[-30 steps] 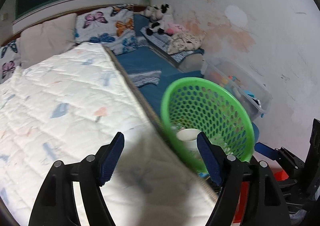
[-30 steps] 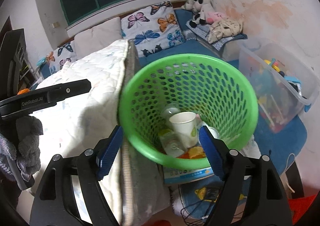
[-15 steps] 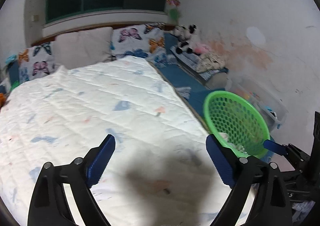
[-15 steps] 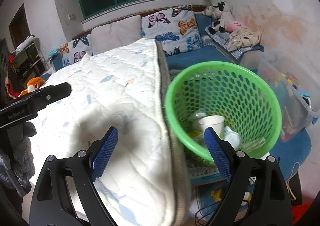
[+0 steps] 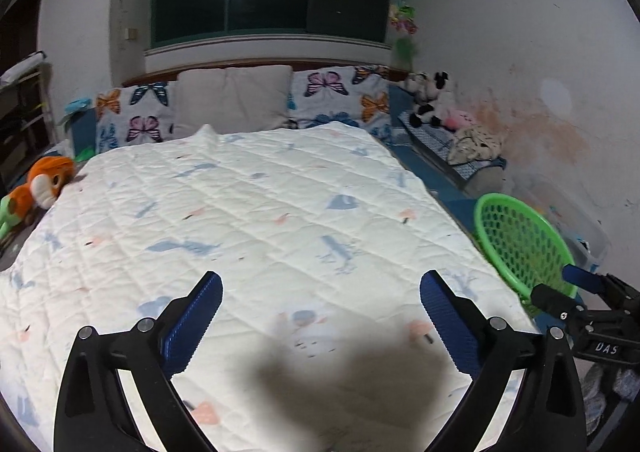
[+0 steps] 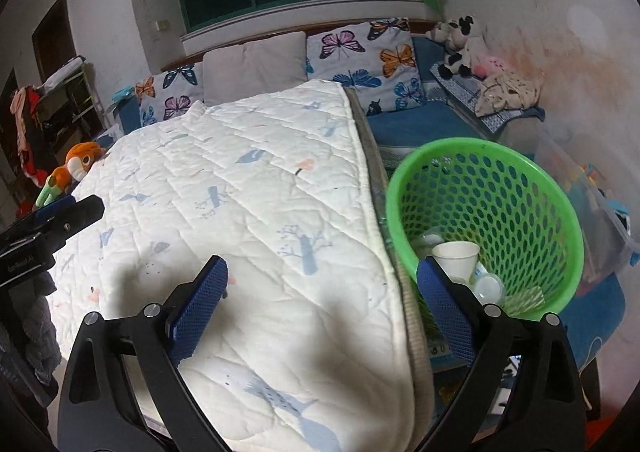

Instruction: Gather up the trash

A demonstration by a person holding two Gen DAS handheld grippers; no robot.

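Jaws just opened wide, nothing between: left gripper [image 5: 321, 294], right gripper [image 6: 322, 280].

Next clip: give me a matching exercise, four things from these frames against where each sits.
Things:
1. paper cup
2. orange plush toy
3. green basket
4. plain grey pillow

Places:
A. at the head of the bed, between the butterfly pillows
B. on the floor beside the bed's right edge
C. inside the basket
D. at the bed's left edge

Pairs: 1-C, 2-D, 3-B, 4-A
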